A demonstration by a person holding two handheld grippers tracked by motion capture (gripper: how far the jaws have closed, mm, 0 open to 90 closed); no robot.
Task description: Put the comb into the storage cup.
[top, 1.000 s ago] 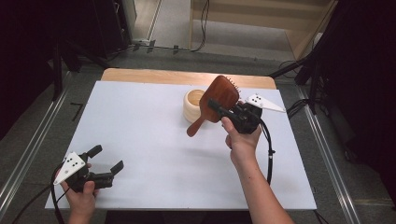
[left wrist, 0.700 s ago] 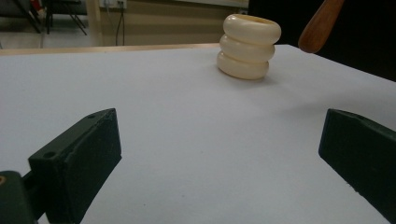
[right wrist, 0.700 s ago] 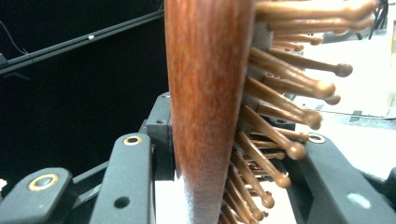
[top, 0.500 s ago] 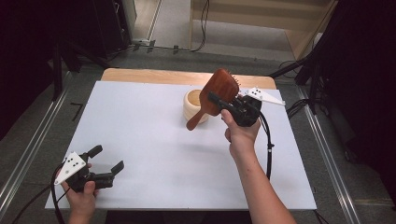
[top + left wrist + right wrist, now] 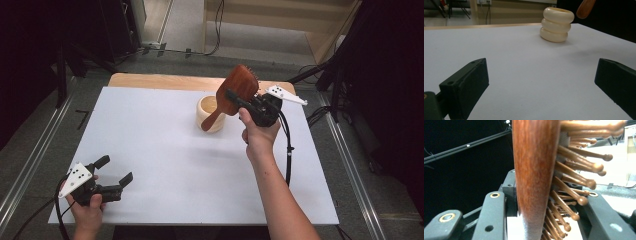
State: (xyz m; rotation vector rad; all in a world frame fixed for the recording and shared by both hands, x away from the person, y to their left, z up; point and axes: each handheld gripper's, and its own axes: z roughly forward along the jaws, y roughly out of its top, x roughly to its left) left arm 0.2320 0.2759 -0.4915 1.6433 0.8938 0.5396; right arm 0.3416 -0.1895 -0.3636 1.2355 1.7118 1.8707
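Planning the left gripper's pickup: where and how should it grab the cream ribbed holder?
Grip the cream holder across its stacked-ring wall, from the side, jaws level in a groove between rings. It stands upright with an open top, and the left gripper is open, low on the table. The brush handle, held by the right gripper, hangs near the rim, so avoid coming from above.

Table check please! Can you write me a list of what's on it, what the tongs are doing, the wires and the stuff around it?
Surface: white table top, wooden strip along its far edge.
Job's things: wooden hairbrush held in the air, handle end down by the rim of the cream ringed cup; the cup stands upright.
Clutter: nothing seen.
Grippers: right tongs shut on the hairbrush head, bristles against one jaw; left tongs open, holding nothing, low at the near left corner.
Cables: one black cable trails from each tongs.
Surroundings: dark stands, floor cables, wooden furniture behind.
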